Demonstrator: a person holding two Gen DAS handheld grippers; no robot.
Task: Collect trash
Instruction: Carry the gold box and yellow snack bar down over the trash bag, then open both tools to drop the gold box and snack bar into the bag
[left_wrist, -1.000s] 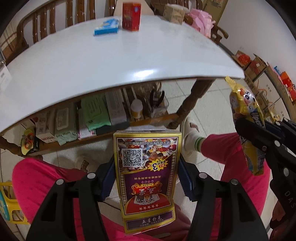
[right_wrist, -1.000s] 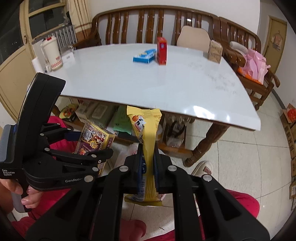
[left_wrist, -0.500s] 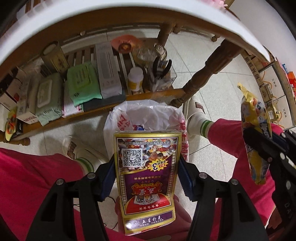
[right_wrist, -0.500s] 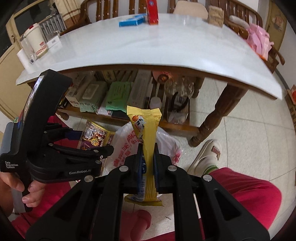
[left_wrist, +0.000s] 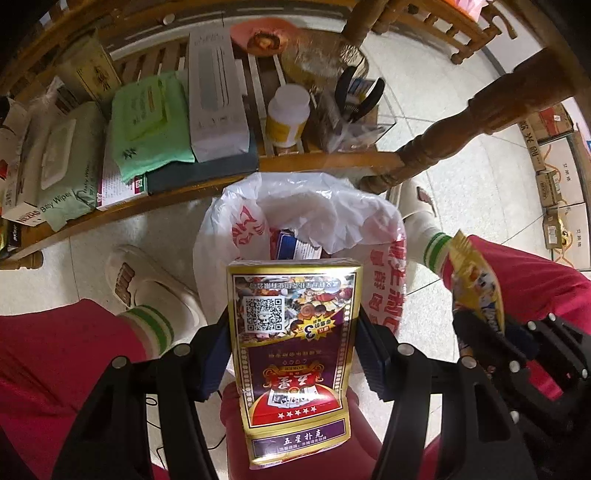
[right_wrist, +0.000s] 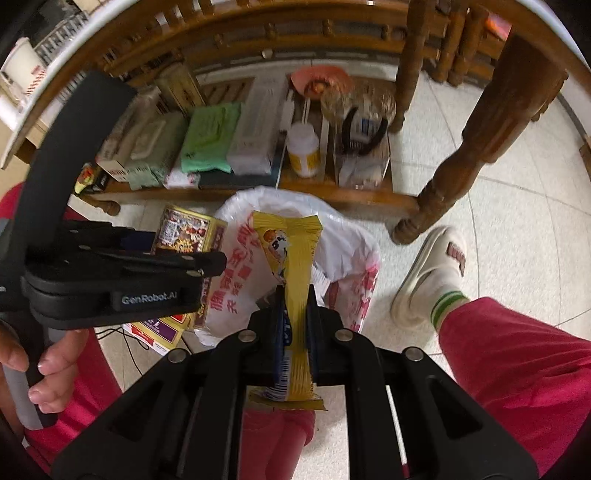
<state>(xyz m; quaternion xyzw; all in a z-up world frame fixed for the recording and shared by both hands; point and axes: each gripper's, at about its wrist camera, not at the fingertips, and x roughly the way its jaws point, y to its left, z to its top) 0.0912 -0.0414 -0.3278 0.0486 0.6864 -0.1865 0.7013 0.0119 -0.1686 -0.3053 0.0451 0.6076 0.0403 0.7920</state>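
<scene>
Tongs grip trash — left tongs (left_wrist: 295, 343) card box (left_wrist: 293, 354), right tongs (right_wrist: 293, 317) yellow wrapper (right_wrist: 291, 266).

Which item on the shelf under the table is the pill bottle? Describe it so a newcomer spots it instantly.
Start at the low wooden shelf under the table, just behind the white plastic trash bag. Among the flat packs and boxes lying there, look right of the long white box. The pill bottle stands upright, the only one with a yellow body and white cap.
</scene>
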